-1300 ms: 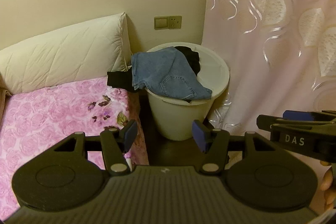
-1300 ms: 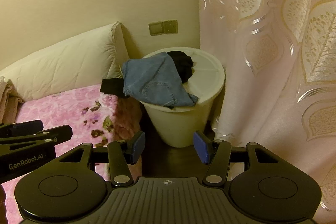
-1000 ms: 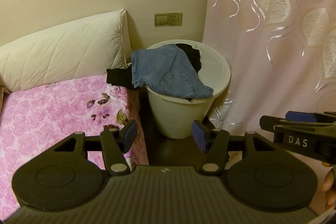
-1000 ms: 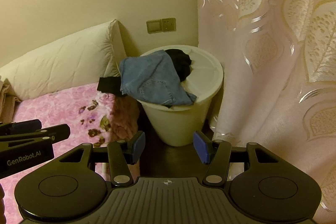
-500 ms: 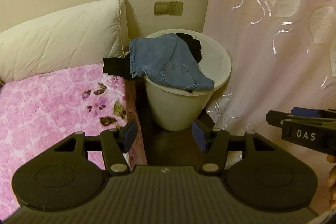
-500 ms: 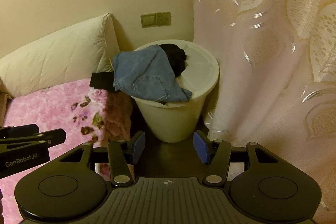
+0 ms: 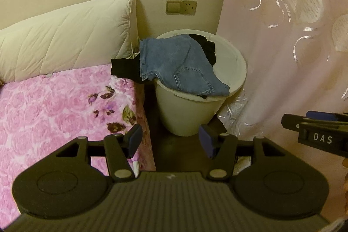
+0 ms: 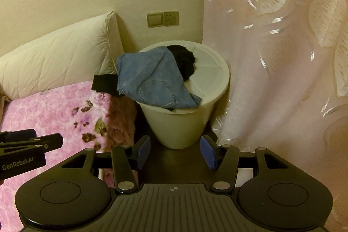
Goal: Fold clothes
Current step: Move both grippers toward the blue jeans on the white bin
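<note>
Denim jeans (image 7: 180,66) across bucket (image 7: 189,114), long axis bed-to-curtain, hem twd camera.

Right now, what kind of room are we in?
Most likely a bedroom: a bed with a pink floral bedspread and a white pillow, a patterned curtain, and a white bucket draped with jeans.

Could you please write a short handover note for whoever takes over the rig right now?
Left gripper: open, empty, short of the bucket.
Right gripper: open, empty, level beside the left.
Clothes: blue jeans draped over the white bucket; a black garment under them spills toward the pink floral bed.
Done: nothing picked up or folded.
Left: lift the jeans out, spread them on the bed, fold; then probably the black garment.
</note>
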The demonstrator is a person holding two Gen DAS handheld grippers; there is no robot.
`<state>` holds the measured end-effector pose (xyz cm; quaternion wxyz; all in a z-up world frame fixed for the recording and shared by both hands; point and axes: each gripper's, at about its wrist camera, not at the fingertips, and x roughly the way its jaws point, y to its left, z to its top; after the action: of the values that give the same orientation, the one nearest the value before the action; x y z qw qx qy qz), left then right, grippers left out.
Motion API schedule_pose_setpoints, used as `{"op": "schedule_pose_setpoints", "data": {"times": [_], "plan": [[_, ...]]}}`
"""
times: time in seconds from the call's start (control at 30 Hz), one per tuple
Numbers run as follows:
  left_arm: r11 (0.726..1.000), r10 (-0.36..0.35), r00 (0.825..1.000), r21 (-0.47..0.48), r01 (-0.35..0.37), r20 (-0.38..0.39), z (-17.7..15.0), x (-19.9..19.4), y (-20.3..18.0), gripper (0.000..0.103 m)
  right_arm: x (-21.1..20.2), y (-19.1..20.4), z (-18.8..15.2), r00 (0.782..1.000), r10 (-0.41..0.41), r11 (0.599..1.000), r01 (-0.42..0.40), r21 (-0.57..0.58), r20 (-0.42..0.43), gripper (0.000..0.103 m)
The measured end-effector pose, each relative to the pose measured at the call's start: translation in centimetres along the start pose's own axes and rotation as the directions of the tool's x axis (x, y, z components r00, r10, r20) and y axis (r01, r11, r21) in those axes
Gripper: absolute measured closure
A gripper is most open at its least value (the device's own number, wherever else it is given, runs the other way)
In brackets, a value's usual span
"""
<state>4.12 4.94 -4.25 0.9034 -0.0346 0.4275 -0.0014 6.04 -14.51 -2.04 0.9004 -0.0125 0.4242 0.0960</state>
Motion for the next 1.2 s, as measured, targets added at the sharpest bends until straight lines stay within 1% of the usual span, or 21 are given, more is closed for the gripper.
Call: {"op": "schedule_pose_setpoints", "data": {"times": [0.3, 0.47, 0.9, 1.07, 1.2], "plan": [[1.000, -0.004, 1.000, 0.010, 0.004, 0.000, 1.2, 0.2, 0.6, 0.049, 0.9, 1.4, 1.8, 1.000, 0.008, 1.000, -0.008, 0.000, 0.000, 0.048], [1.000, -0.009, 1.000, 0.020, 0.009, 0.005, 1.7, 0.3, 0.8, 0.049, 1.0, 1.7, 2.1, 1.000, 0.009, 1.000, -0.009, 0.006, 0.007, 0.048], [1.000, -0.003, 1.000, 0.027, 0.003, -0.004, 2.6, 1.1, 0.5, 0.049, 1.1, 0.6, 2.5, 1.000, 0.008, 1.000, -0.009, 0.013, 0.023, 0.048], [1.000, 0.007, 1.000, 0.004, -0.007, -0.023, 2.5, 1.7, 1.2, 0.049, 1.2, 0.3, 2.4, 0.998, 0.027, 1.000, -0.027, -0.017, 0.051, 0.048], [1.000, 0.015, 0.999, -0.015, -0.015, -0.039, 2.4, 2.2, 1.9, 0.050, 1.9, -0.2, 2.2, 0.998, 0.036, 0.999, -0.034, -0.036, 0.055, 0.048]]}}
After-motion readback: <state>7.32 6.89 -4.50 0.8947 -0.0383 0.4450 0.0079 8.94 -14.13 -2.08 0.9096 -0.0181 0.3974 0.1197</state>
